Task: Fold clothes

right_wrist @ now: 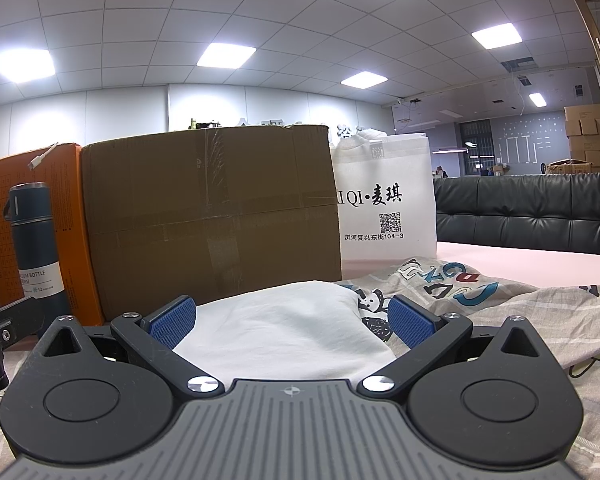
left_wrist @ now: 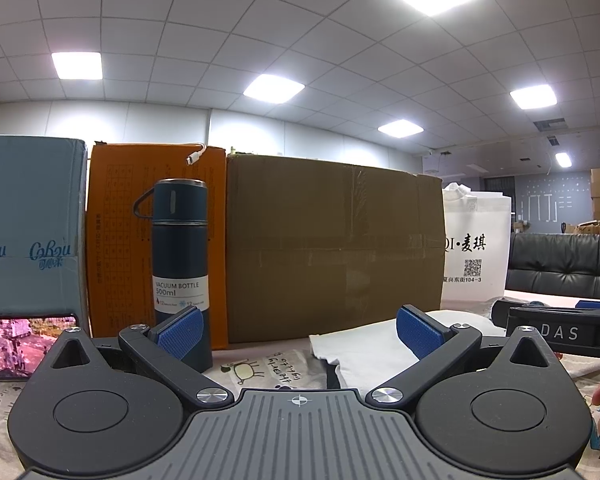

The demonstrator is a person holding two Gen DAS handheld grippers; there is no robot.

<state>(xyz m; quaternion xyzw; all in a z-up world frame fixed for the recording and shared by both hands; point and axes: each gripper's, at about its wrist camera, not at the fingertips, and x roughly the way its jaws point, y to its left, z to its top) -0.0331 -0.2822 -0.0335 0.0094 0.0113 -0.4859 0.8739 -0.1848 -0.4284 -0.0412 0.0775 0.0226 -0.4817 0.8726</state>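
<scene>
A white garment [right_wrist: 284, 328] lies folded on a printed grey cloth [right_wrist: 480, 296] that covers the table. It also shows in the left wrist view [left_wrist: 364, 352], right of centre. My left gripper [left_wrist: 299, 332] is open and empty, low over the cloth, with its blue pads [left_wrist: 180, 332] wide apart. My right gripper [right_wrist: 293, 322] is open and empty, with the white garment lying between and ahead of its blue pads [right_wrist: 410, 322]. The right gripper's body [left_wrist: 556, 330] shows at the right edge of the left wrist view.
A large brown cardboard box [left_wrist: 332, 248] stands right behind the garment. Left of it are an orange box [left_wrist: 116, 240], a dark vacuum bottle [left_wrist: 180, 256], a blue carton [left_wrist: 28, 224] and a phone [left_wrist: 12, 344]. A white bag [right_wrist: 384, 196] and black sofa [right_wrist: 532, 212] are to the right.
</scene>
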